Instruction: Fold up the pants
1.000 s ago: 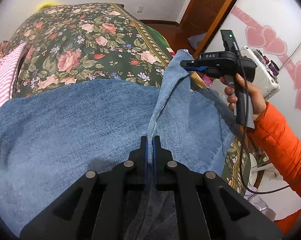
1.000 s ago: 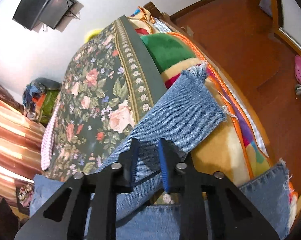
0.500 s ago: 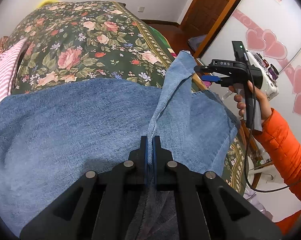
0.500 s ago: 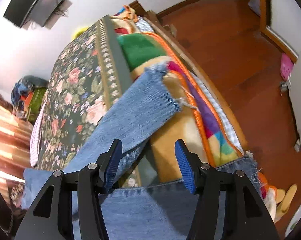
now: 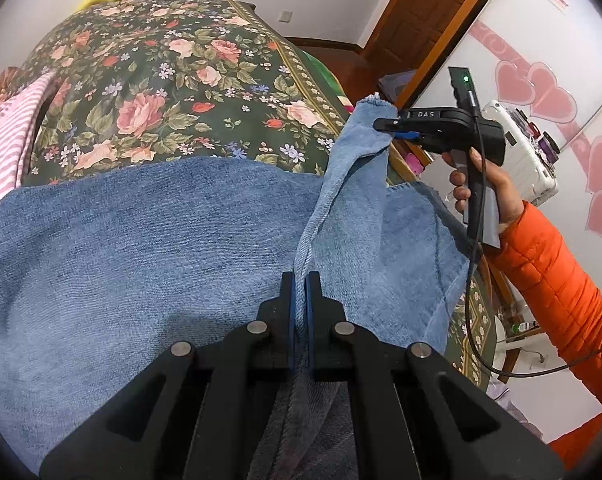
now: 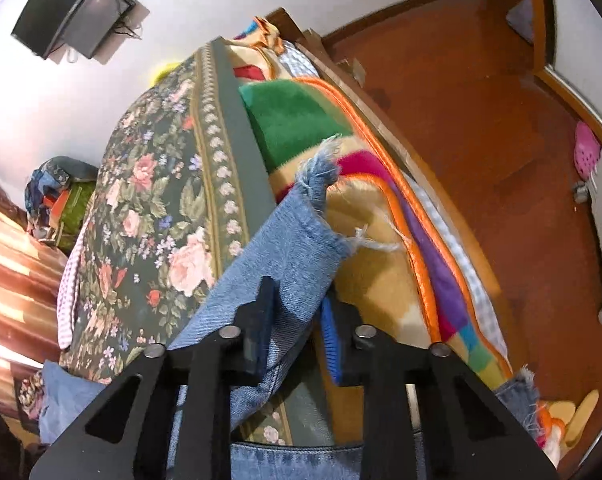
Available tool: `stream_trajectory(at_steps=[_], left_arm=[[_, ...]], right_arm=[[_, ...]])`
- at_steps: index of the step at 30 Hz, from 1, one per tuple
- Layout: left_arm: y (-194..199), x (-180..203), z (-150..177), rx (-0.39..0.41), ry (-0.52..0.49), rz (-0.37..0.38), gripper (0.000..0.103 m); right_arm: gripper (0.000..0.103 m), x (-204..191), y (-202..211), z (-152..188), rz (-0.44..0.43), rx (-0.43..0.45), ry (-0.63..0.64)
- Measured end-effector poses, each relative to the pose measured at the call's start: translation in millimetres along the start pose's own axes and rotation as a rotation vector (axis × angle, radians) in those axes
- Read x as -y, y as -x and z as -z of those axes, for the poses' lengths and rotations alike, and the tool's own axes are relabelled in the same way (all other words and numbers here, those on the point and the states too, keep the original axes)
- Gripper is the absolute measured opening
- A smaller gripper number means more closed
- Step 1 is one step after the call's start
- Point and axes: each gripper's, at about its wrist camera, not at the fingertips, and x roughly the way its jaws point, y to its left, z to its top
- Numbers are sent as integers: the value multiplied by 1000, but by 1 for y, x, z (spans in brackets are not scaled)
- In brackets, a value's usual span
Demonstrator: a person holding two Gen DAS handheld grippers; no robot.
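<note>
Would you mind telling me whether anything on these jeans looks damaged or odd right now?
Yes: the hem of the jeans leg held in the right gripper is frayed, with loose white threads trailing from the cut edge. A second frayed hem shows lower right.

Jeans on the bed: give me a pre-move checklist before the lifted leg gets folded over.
1. Left gripper shut on the jeans: ok, the denim edge is pinched between its pads.
2. Right gripper on the jeans leg end: ok, its jaws have just been closing and the denim sits between them near the frayed hem.
3. Leg raised off the floral bedspread: ok, it hangs between the two grippers.
4. Rest of the jeans lying flat: ok in the left wrist view, broad and smooth.
5. Second leg hem placement: cannot tell, only a frayed corner shows.
6. Cable clear of the cloth: cannot tell.
</note>
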Motion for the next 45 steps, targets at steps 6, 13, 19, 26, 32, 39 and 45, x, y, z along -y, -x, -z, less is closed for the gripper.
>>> stream_trajectory(at_steps=[6,13,19,26,32,39,45], left_arm=[[4,8,1,7,-21,-20,3],[21,38,0,44,-97,-20,3],[30,71,6,57,-178,-24,3],[22,87,24,20,-218,-38,3],[17,96,36,2,-252,-70,3],[22,100,43,6,-275,-71,3],[13,100,53,-25,-284,-79,3]], right_arm=[[12,-10,29,-1,11,65,54],[9,-16,81,2,4,152,87],[9,-7,125,14,8,223,72],[8,17,146,47,36,222,35],[8,39,143,77,59,185,4],[8,58,143,111,53,175,-51],[8,66,138,129,79,159,-65]])
